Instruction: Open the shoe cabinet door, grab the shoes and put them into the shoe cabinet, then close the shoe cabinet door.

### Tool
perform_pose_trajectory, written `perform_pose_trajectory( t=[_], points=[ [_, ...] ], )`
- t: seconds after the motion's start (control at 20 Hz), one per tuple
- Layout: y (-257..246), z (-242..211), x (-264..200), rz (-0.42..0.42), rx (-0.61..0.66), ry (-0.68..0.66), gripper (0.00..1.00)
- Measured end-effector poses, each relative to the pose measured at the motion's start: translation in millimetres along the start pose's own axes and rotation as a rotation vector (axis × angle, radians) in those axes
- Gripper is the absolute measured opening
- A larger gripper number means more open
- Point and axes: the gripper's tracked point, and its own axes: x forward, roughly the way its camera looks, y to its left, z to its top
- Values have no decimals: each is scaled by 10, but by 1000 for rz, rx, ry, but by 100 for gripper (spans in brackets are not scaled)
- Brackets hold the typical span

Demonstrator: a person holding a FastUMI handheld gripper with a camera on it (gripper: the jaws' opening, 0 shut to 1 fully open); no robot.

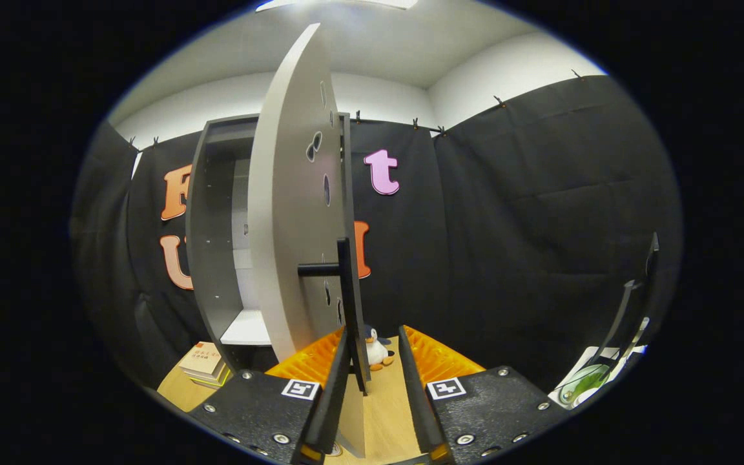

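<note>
Door: the cabinet door (288,213) stands swung open, edge-on to you.
Handle: the vertical bar handle (348,303) runs upright between your jaws, nearer the left finger.
Jaws: your gripper (373,381) is parted, not clamping.
Shoes: unseen.

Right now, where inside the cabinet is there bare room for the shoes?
The white shelf behind the open door looks bare. The gripper is open, door handle by its left finger. Crowded: books beside the cabinet, penguin toy ahead.
</note>
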Motion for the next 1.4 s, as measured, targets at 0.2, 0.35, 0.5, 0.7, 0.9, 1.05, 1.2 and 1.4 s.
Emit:
perform_pose_trajectory(
  t=[0.2, 0.35, 0.5, 0.7, 0.9, 1.05, 1.2, 1.4],
  points=[
    [-97, 4, -42, 2, 21, 3, 45],
    [-141, -10, -69, 0, 16, 0, 44],
    [-163, -29, -75, -8, 10, 11, 44],
    [-168, -17, -136, -13, -13, 2, 44],
    [-189, 24, -189, -22, -28, -4, 44],
    [-235, 33, -244, -40, -25, -5, 44],
    [-294, 42, -281, -64, -50, -7, 44],
    [-199, 51, -325, -43, -45, -1, 44]
  ],
)
